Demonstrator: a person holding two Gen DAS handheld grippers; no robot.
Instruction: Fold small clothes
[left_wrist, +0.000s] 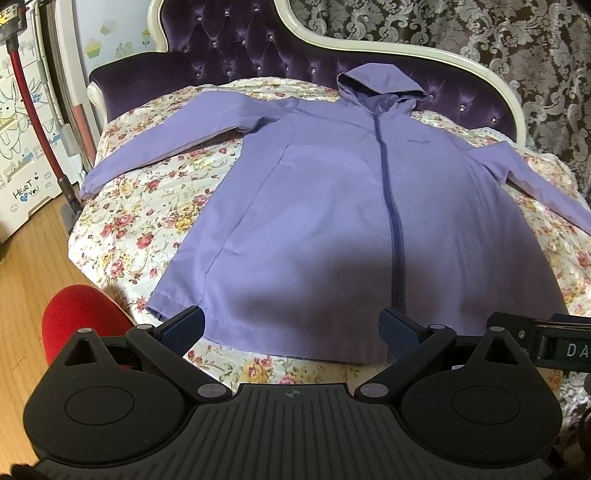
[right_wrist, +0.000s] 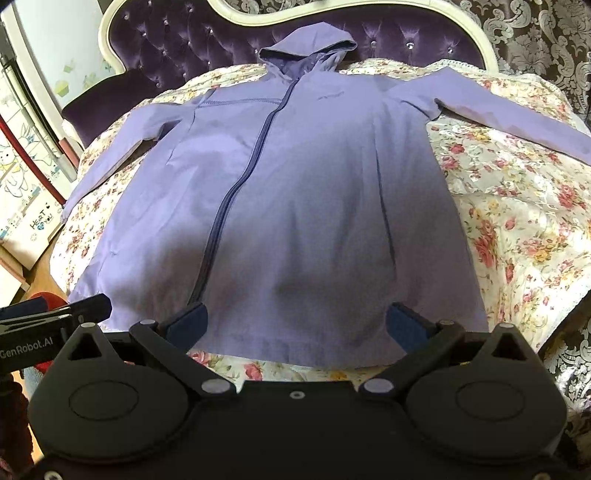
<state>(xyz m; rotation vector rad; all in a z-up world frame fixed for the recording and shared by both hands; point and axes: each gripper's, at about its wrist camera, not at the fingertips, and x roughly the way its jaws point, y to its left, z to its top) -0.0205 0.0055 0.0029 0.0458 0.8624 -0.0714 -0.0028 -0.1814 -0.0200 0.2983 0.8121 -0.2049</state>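
- A purple jacket (left_wrist: 332, 206) is laid flat on the bed (left_wrist: 140, 229), front up and zipped, sleeves spread out to either side, hood (left_wrist: 376, 88) up against the headboard (left_wrist: 229, 48)
- The long axis runs hem-to-hood, straight away from both cameras, with the zip (left_wrist: 391, 206) marking roughly the centre line
- The left hand-held gripper (left_wrist: 291, 328) is seen wide open with nothing held, hovering just over the near hem, on the left half
- The right hand-held gripper (right_wrist: 295, 325) is likewise spread wide and empty, over the hem on the right half; contact with the cloth can't be told from either view
- So the jacket lies dead ahead of both, hem nearest, hood farthest
- Left sleeve (left_wrist: 155, 144) is nearer the left one, right sleeve (right_wrist: 498, 114) nearer the right one, each well off to the side and up toward the shoulders
- No fold looks started yet; probably sleeves get brought in across the zip first, each side taken by its own gripper
- Fabric looks thin and slippery, so a shallow pinch could slide off
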